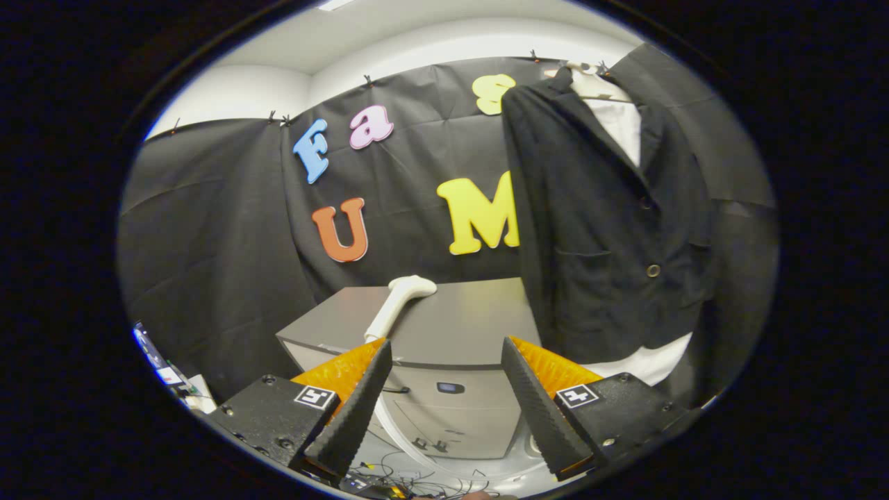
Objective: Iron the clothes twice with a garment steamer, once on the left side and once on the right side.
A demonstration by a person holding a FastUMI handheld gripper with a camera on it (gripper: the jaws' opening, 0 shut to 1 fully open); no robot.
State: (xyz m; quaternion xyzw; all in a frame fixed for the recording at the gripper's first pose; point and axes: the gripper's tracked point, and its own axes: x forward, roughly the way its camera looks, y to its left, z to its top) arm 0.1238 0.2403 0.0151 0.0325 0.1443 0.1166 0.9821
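A white garment steamer lies on top of a grey cabinet, its head toward the back wall and its handle reaching to the cabinet's front edge, just beyond my left finger. A black jacket over a white shirt hangs on a hanger to the right of the cabinet, beyond my right finger. My gripper is open, with nothing between its fingers, and it sits in front of and a little above the cabinet's front edge.
The cabinet's front face stands right below the fingers. Loose cables lie on the floor under them. Black cloth covers the booth's wall behind the cabinet and on the left.
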